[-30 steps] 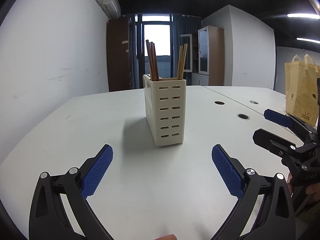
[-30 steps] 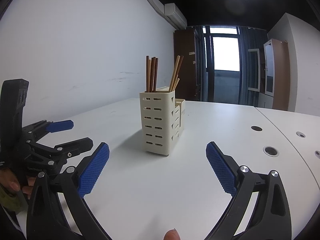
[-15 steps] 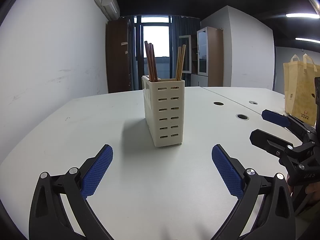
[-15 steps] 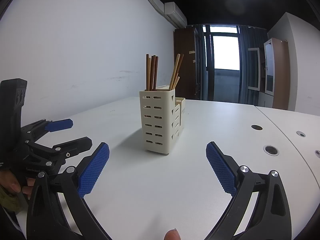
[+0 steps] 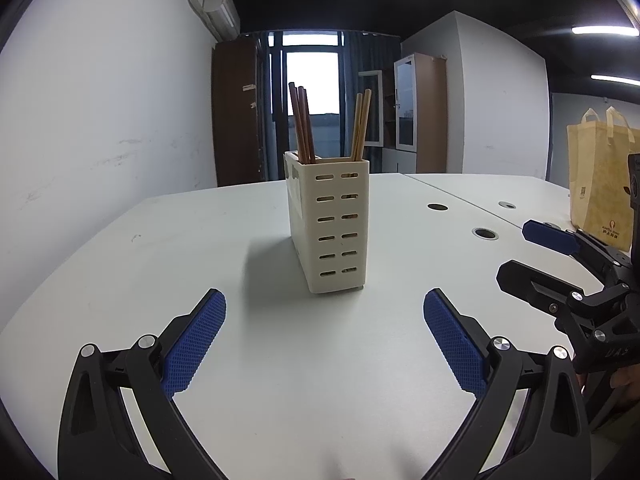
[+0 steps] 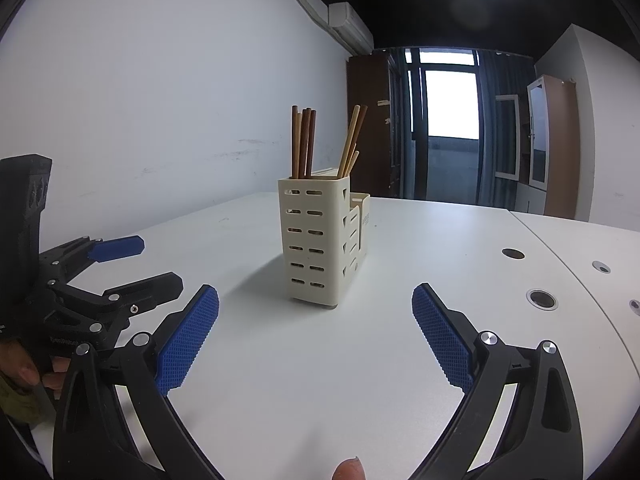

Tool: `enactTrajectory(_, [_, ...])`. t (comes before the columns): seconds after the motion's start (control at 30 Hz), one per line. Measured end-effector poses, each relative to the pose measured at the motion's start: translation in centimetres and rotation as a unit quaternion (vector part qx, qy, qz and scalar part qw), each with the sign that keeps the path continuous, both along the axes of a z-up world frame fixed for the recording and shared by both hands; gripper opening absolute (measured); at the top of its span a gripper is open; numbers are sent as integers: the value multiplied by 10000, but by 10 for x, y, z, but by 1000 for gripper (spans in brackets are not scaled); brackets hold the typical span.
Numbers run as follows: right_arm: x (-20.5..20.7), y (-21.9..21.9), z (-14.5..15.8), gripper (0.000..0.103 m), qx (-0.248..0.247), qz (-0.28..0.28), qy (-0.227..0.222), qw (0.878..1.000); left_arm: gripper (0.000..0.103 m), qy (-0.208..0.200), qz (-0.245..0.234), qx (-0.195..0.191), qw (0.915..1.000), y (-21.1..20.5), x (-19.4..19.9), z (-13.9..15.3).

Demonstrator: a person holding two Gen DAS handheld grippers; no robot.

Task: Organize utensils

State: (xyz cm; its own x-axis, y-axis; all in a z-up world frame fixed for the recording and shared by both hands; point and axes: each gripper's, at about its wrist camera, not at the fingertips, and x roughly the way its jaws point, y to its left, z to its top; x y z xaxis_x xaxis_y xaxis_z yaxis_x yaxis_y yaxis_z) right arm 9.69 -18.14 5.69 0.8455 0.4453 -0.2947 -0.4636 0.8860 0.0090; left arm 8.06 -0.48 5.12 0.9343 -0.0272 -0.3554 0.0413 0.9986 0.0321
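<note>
Table surface (image 5: pixel 120 264), white with round cable holes, carries an upright cream slotted utensil holder (image 5: pixel 336 224) near its middle, with a yellow tote bag (image 5: pixel 600 184) far off to the right. Left gripper (image 5: pixel 324 320) and right gripper (image 6: pixel 316 320) both hover low over the table short of the holder, jaws spread wide and empty. Dark brown chopsticks (image 5: pixel 301 124) stand in one compartment, lighter chopsticks (image 5: pixel 361 124) in another.
</note>
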Motion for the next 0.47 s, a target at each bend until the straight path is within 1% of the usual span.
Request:
enactTrajectory(0.27, [0, 0, -1, 98, -11, -1, 4, 10000, 97, 57, -72, -48, 9999, -1, 0, -1])
enactTrajectory(0.47, [0, 0, -1, 98, -8, -6, 7, 10000, 97, 77, 8, -63, 10000, -1, 0, -1])
